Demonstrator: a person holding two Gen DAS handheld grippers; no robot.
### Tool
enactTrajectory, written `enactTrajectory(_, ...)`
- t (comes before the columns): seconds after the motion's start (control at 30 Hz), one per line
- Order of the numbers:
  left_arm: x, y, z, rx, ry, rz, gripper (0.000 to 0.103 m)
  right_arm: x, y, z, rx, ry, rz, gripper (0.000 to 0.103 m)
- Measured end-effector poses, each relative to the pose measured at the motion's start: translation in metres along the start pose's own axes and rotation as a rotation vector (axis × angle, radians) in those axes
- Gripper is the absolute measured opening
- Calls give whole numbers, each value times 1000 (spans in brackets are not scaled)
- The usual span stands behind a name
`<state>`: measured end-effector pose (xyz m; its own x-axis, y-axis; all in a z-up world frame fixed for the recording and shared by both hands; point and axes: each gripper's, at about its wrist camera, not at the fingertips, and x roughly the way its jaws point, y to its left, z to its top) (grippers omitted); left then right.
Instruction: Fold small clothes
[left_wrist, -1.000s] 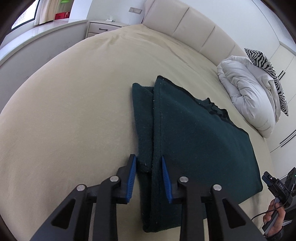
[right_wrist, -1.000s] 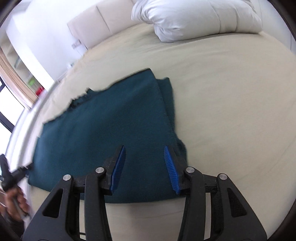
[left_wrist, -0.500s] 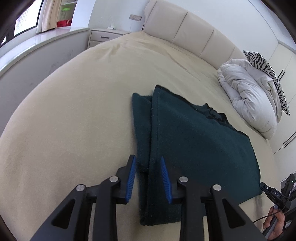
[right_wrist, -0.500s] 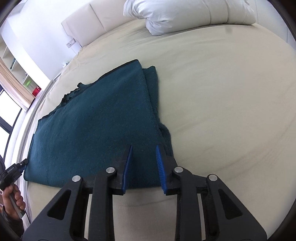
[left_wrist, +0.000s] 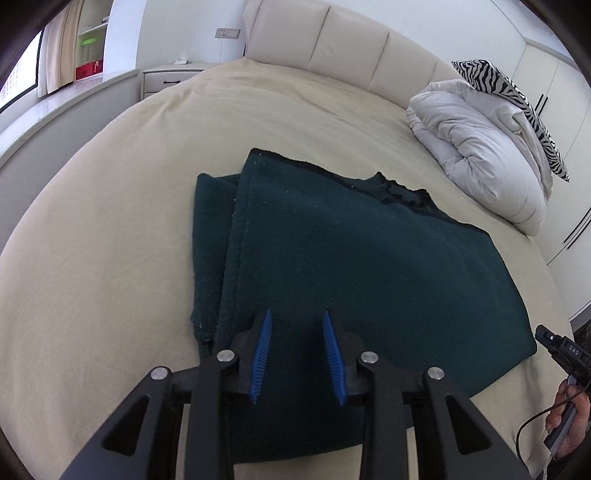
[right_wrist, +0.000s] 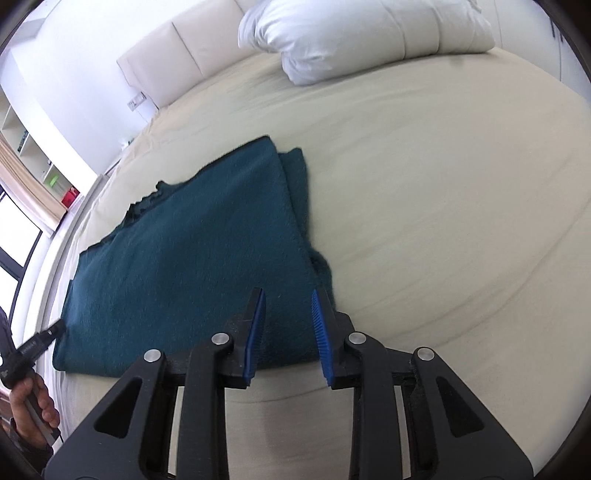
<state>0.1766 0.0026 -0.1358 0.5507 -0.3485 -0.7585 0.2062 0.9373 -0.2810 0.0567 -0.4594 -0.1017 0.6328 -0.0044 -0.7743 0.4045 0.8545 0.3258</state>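
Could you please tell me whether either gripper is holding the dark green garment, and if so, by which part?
Nothing is held: left gripper and right gripper are open above the folded dark green knit garment.

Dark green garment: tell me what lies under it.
The dark green garment lies flat on the beige bedsheet. A folded-under layer of its own cloth sticks out along one side; anything else underneath is covered.

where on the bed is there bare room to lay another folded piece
Bare bed sheet right of the green garment, up to the white duvet; also sheet between the garment and the headboard. The near edge is crowded by both grippers.
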Motion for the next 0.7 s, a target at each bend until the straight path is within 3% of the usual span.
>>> enactTrajectory(0.07,0,-1,-1,10,-5,4,32,-3,-4,1,8,-25,4,24)
enactTrajectory(0.17,0,-2,0,10,-4,7,32,5,-5,-1,-2,20,16,26)
enactTrajectory(0.3,-1,-1,-3,5,-5,-1,32,2,3,-4,-51,7,18,26)
enactTrajectory(0.47,0,0,-2,2,-3,-6,32,10,12,-2,-128,36,-35,25)
enactTrajectory(0.5,0,1,-2,2,-2,-8,32,12,12,-3,-142,43,-45,22)
enactTrajectory(0.53,0,1,-3,2,-2,-9,32,13,13,-3,-155,51,-61,8)
enactTrajectory(0.57,0,1,-3,3,-1,-11,32,15,12,-4,-162,59,-84,3)
enactTrajectory(0.7,0,2,-2,5,5,-21,32,15,5,-3,-148,60,-78,2)
